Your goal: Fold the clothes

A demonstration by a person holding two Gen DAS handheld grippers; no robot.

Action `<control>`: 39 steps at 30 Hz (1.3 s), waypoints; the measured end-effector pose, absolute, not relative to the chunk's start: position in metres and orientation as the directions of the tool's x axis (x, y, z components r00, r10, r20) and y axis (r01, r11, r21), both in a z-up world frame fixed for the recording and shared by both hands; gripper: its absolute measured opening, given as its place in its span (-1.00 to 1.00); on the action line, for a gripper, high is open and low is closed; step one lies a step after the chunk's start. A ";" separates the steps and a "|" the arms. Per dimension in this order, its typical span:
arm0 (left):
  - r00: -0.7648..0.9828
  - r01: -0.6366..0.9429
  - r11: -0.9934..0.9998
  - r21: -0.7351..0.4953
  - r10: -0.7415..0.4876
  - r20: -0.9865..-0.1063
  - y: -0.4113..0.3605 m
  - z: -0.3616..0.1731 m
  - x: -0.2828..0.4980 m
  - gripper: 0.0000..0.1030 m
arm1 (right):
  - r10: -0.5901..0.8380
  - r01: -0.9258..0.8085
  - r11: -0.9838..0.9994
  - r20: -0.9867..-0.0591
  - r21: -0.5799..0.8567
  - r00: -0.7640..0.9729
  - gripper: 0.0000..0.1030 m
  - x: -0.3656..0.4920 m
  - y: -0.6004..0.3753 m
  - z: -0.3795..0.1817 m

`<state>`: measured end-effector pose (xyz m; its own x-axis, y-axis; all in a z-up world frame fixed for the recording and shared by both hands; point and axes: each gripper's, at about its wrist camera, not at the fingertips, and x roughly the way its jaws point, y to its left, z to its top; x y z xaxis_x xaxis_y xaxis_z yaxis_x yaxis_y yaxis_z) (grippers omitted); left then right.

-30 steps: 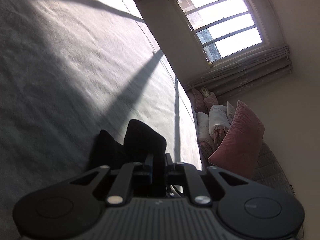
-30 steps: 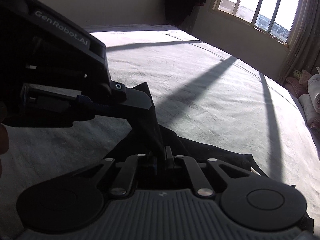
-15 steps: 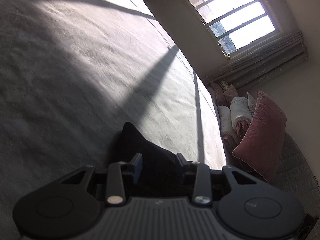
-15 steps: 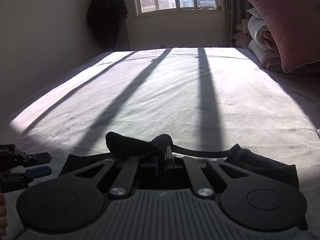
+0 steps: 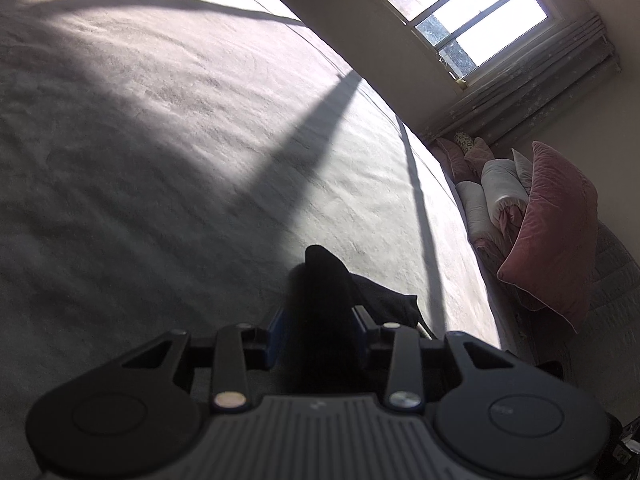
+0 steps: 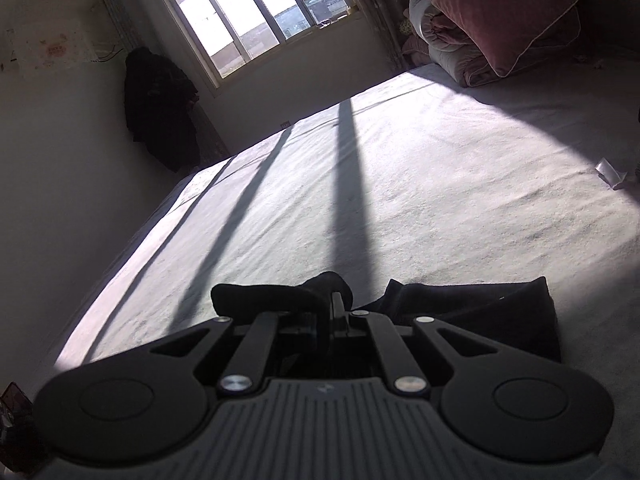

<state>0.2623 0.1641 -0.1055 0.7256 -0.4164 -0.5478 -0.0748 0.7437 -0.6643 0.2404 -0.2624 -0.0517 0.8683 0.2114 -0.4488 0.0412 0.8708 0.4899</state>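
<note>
A black garment (image 6: 480,304) lies on the pale grey bed (image 6: 400,200), close under my right hand. My right gripper (image 6: 336,300) is shut on a fold of it, and a dark roll of cloth bulges to the left of the closed fingers. In the left wrist view another bunch of the same garment (image 5: 320,272) sticks up between the parted fingers of my left gripper (image 5: 320,320). The blue pad (image 5: 276,336) stands at its left side, and the jaws are wider than a moment ago. More black cloth trails off to the right on the bed (image 5: 160,160).
A pink cushion (image 5: 556,232) and rolled quilts (image 5: 496,196) are stacked at the head of the bed, under a bright window (image 5: 460,4). A dark coat (image 6: 160,108) hangs in the far corner. A small white scrap (image 6: 610,174) lies on the bed at the right.
My left gripper's jaws have parted from a tight pinch on the black cloth. My right gripper has swung away from the left one with its fold and rolled; the left gripper has left its view.
</note>
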 end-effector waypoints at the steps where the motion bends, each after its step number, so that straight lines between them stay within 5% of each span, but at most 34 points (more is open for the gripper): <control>1: 0.722 -0.073 0.750 -0.658 -0.415 -0.553 0.162 -0.106 0.263 -0.31 | 0.215 0.059 0.853 -0.452 0.518 0.866 -0.90 0.238 -0.271 -0.058; 9: 0.710 -0.052 0.770 -0.636 -0.419 -0.566 0.145 -0.110 0.268 -0.31 | 0.286 0.196 0.669 -0.492 0.717 0.822 -0.86 0.222 -0.322 -0.107; 12: 0.710 -0.056 0.762 -0.645 -0.424 -0.562 0.141 -0.112 0.271 -0.31 | 0.287 0.228 0.652 -0.513 0.723 0.809 -0.66 0.219 -0.326 -0.117; 17: 0.711 -0.061 0.782 -0.620 -0.402 -0.577 0.131 -0.115 0.275 -0.31 | 0.264 0.196 0.716 -0.521 0.670 0.812 -0.66 0.218 -0.323 -0.106; 20: 0.716 -0.073 0.808 -0.584 -0.366 -0.595 0.125 -0.116 0.276 -0.49 | 0.214 0.189 0.765 -0.520 0.615 0.827 -0.66 0.214 -0.323 -0.095; 31: 0.743 -0.096 0.767 -0.634 -0.369 -0.558 0.127 -0.121 0.287 -0.52 | 0.233 0.254 0.636 -0.496 0.728 0.837 -0.63 0.203 -0.360 -0.111; 33: 0.750 -0.088 0.781 -0.618 -0.356 -0.557 0.124 -0.121 0.288 -0.91 | 0.224 0.252 0.650 -0.498 0.717 0.837 -0.63 0.203 -0.355 -0.109; 39: 0.798 -0.092 0.816 -0.570 -0.282 -0.533 0.121 -0.111 0.285 -0.92 | 0.124 0.210 0.776 -0.471 0.594 0.873 -0.77 0.183 -0.337 -0.087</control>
